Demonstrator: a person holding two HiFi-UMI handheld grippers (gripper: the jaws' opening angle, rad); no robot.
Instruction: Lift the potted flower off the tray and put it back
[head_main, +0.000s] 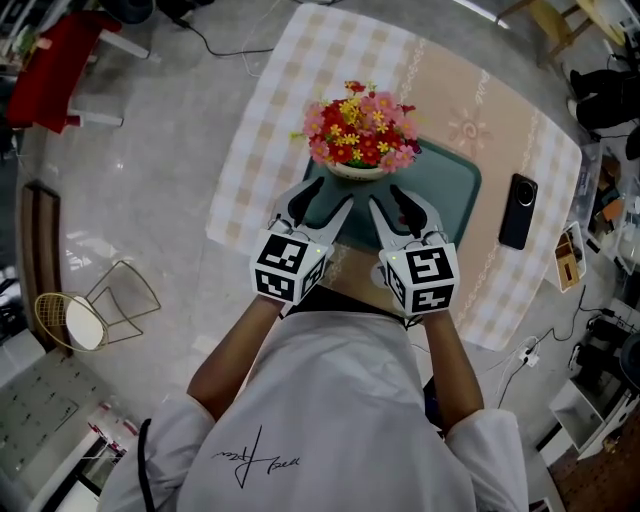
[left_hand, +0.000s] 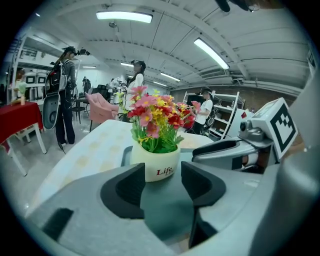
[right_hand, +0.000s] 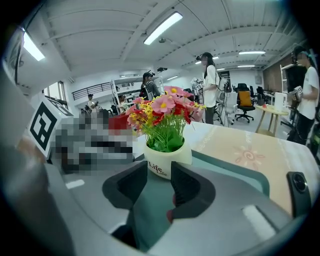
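Potted flower (head_main: 358, 140) by tray (head_main: 450, 195) far edge

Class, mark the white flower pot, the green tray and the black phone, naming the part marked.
white flower pot (left_hand: 154, 156), left gripper view, front wall.
green tray (head_main: 452, 194), head view, bare floor, right part.
black phone (head_main: 518, 211), head view, middle of its body.

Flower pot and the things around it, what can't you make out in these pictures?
Head view: the flowers cover the pot except a sliver of rim.
Right gripper view: the right gripper's jaws hide the pot's lower corners.
Same view: a mosaic patch covers what stands left of the pot.
Same view: the edge cuts off the phone.
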